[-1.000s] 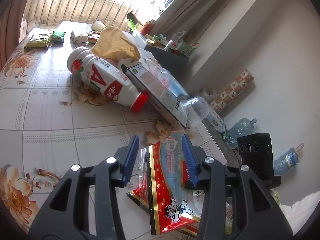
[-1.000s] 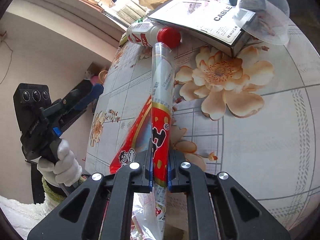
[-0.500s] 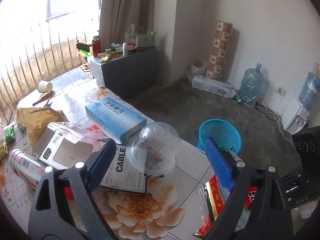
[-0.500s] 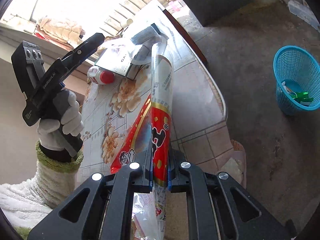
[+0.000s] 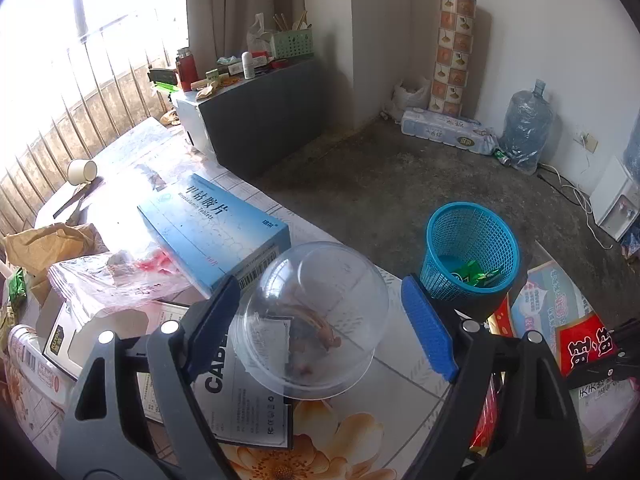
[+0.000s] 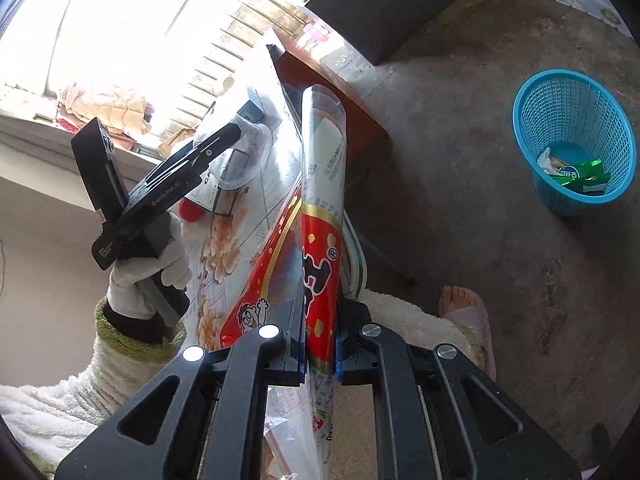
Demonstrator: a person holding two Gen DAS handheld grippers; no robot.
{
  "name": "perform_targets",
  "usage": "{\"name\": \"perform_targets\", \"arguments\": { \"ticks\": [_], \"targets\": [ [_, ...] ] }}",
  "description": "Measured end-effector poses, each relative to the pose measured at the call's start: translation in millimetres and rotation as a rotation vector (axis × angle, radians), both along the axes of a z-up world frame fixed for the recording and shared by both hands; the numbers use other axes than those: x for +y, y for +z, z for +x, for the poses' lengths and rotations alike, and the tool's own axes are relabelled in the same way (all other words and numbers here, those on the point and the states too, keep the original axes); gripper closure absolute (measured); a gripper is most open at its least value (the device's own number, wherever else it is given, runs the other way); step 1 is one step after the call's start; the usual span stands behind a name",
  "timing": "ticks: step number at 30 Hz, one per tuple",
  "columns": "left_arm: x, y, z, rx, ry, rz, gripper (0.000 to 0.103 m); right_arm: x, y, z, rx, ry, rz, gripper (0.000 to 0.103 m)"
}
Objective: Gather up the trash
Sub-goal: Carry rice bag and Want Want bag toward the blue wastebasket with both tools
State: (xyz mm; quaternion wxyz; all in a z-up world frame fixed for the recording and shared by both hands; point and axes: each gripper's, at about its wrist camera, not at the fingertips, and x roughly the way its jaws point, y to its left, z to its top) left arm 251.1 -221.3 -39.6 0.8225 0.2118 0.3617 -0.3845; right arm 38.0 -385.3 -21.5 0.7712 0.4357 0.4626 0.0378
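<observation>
Clamped tight on a red snack wrapper (image 6: 320, 256), the right hand-held gripper (image 6: 319, 354) holds it edge-on, off the table (image 6: 224, 240) and out over the floor (image 6: 500, 260). The wrapper sticks up between the jaws, its clear upper part curling. A blue bin (image 6: 574, 142) stands on the floor well apart, ahead and to the right, with a green packet and other scraps already in it.

The left hand-held gripper (image 5: 320, 330) has its jaws wide apart and empty. It hangs over the table with a clear dome lid (image 5: 314, 316) framed between its blue pads (image 5: 428, 332), not touching either pad as far as I can tell. The lid rests on a white box marked "CABLE" (image 5: 240, 404), beside a blue carton (image 5: 216, 228) and a crumpled plastic bag (image 5: 112, 280).

The step in hand looks like carrying the wrapper to the bin. Next, the right hand needs to swing out until the wrapper hangs above the bin's mouth, then let go; the film is light and may flutter wide, so a low release would help. The left looks set to take the dome lid next: it needs to drop lower and close gently, since thin plastic can buckle or slip.
</observation>
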Motion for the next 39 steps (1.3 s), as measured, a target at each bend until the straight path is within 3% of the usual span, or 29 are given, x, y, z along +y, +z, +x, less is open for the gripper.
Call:
{"name": "perform_targets", "arguments": {
  "ticks": [2, 11, 19, 24, 31, 39],
  "targets": [
    [-1.0, -3.8, 0.5, 0.002, -0.001, 0.02, 0.035, -2.2, 0.5, 0.0, -0.001, -0.001, 0.01, 0.093],
    [5.7, 6.7, -7.9, -0.024, -0.003, 0.006, 0.036, -7.7, -2.1, -3.4, -0.044, -0.024, 0.077, 0.094],
    [25.3, 43.0, -29.6, -0.036, 0.018, -0.062, 0.036, -15.0, 4.7, -13.8, -0.098, -0.067, 0.118, 0.095],
    [17.8, 68.5, -51.1, -0.025, -0.019, -0.127, 0.036, -30.9, 5.8, -29.3, -0.119, -0.126, 0.124, 0.095],
    [-39.5, 79.2, -86.7, 0.078, -0.155, -0.195, 0.036, -59.4, -3.1, -62.4, -0.139, -0.244, 0.172, 0.095],
    [-148.5, 47.0, -108.2, 0.294, -0.305, -0.169, 0.036, -122.2, -31.4, -95.5, -0.144, -0.435, 0.234, 0.095]
  ]
}}
